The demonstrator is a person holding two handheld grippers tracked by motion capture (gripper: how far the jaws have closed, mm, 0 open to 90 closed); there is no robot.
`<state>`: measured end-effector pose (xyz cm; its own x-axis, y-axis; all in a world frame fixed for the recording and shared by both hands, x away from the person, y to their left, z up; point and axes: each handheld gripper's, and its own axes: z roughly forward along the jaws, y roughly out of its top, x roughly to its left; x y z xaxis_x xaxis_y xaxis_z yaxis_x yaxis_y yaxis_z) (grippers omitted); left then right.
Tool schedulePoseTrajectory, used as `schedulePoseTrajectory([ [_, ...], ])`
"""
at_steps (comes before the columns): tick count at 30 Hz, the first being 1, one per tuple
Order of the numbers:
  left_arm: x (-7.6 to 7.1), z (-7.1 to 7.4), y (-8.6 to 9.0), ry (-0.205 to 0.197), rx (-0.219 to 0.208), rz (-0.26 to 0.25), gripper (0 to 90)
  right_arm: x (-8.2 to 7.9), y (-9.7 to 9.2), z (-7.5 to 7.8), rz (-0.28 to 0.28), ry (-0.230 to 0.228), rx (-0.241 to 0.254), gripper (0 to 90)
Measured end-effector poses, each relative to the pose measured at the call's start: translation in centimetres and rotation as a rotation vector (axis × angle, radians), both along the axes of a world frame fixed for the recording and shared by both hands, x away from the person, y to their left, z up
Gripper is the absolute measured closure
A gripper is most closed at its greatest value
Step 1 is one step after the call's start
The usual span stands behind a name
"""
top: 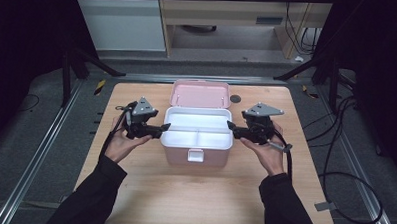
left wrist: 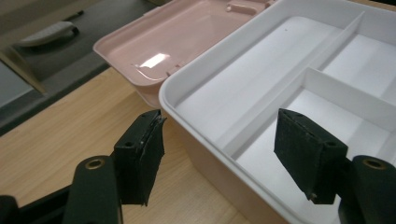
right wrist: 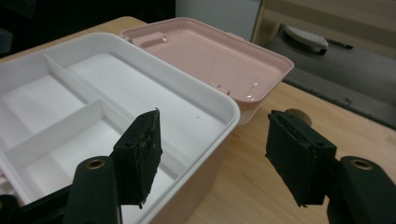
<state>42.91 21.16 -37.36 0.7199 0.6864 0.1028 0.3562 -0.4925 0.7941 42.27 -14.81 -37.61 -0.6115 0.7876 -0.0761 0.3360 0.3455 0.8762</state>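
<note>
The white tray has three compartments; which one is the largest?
The long compartment on the far side of the white tray, next to the open pink lid. It spans the full width; the two near compartments share theirs.

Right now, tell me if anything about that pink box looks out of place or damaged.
Nothing stands out. The pink box sits square on the table, its lid folded back. The white tray sits level in it, dividers intact, compartments empty. The left gripper and right gripper are open at its ends.
</note>
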Motion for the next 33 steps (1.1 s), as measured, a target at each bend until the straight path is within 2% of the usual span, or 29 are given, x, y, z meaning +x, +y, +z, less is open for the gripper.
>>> schedulePoseTrajectory([
  [2, 0.6, 0.3, -0.1, 0.017, -0.004, -0.023, 31.5, 0.6, 0.0, 0.3, 0.035, 0.031, -0.011, 37.5],
  [3, 0.6, 0.3, -0.1, 0.017, -0.004, -0.023, 30.9, 0.6, 0.0, 0.3, 0.035, 0.031, -0.011, 37.5],
  [4, 1.1, 0.6, -0.2, 0.026, -0.003, -0.042, 30.4, 1.1, 0.1, 0.6, 0.065, 0.012, -0.051, 38.4],
  [6, 1.6, 0.9, -0.3, 0.037, 0.004, -0.07, 30.6, 1.4, 0.2, 1.0, 0.085, 0.012, -0.079, 39.2],
  [10, 2.1, 1.6, -0.5, 0.035, 0.051, -0.12, 31.6, 2.0, 0.4, 1.5, 0.138, 0.03, -0.103, 41.2],
  [11, 2.5, 2.1, -0.6, 0.036, 0.087, -0.153, 32.6, 2.3, 0.7, 1.7, 0.165, 0.047, -0.13, 43.6],
  [14, 3.2, 2.8, -0.8, 0.057, 0.129, -0.192, 37.4, 3.0, 1.0, 2.0, 0.213, 0.068, -0.164, 46.2],
  [18, 3.8, 3.4, -1.5, 0.078, 0.19, -0.248, 39.7, 3.8, 1.3, 2.5, 0.274, 0.085, -0.184, 49.4],
  [21, 4.0, 3.8, -2.1, 0.097, 0.214, -0.293, 40.9, 4.1, 1.4, 2.9, 0.322, 0.088, -0.227, 52.0],
  [26, 4.3, 3.1, -2.6, 0.124, 0.24, -0.35, 46.2, 4.3, 2.2, 3.1, 0.405, 0.106, -0.272, 56.6],
  [30, 4.8, 1.9, -2.9, 0.149, 0.293, -0.38, 50.8, 4.6, 2.8, 2.4, 0.454, 0.129, -0.328, 59.8],
  [33, 5.0, 1.4, -3.1, 0.154, 0.307, -0.41, 55.7, 5.0, 3.0, 1.5, 0.479, 0.156, -0.376, 60.7],
])
